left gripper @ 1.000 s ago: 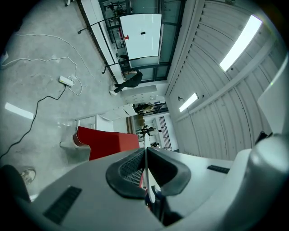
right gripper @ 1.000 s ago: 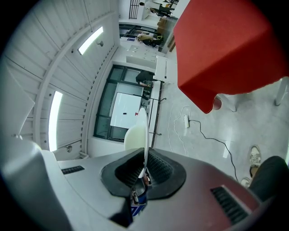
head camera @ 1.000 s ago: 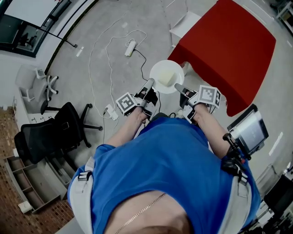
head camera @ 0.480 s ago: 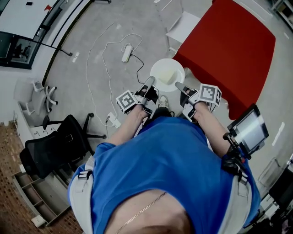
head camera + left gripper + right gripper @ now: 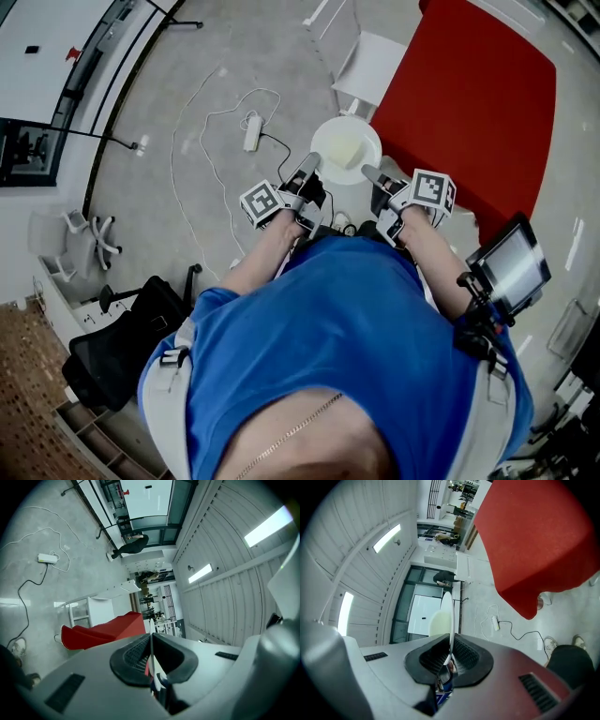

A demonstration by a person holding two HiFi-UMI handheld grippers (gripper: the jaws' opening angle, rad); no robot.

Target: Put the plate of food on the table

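Right, I have the plate [image 5: 329,132] pinched at its rim from both sides. The left gripper [image 5: 312,164] bites the near-left edge and the right gripper [image 5: 367,172] bites the near-right edge. In the left gripper view the left gripper's [image 5: 151,654] jaws are drawn almost together, with only the plate's thin white edge [image 5: 151,641] between the ribbed pads. The right gripper view shows the same: the right gripper's [image 5: 449,656] jaws are nearly closed on the plate [image 5: 448,613], which runs edge-on out past the pads. The pale yellow food [image 5: 439,621] shows just to one side of it.

From the head view the plate hangs between the two sets of jaws, out beyond their tips and above the grey floor [image 5: 187,84], with the food [image 5: 346,152] sitting at its middle. The table [image 5: 469,103], under its red cloth, lies ahead of the right gripper and off to its right. The plate is close to the table's near edge but not on it. A white power strip [image 5: 250,131] and its cable lie on the floor ahead of the left gripper, to its left.
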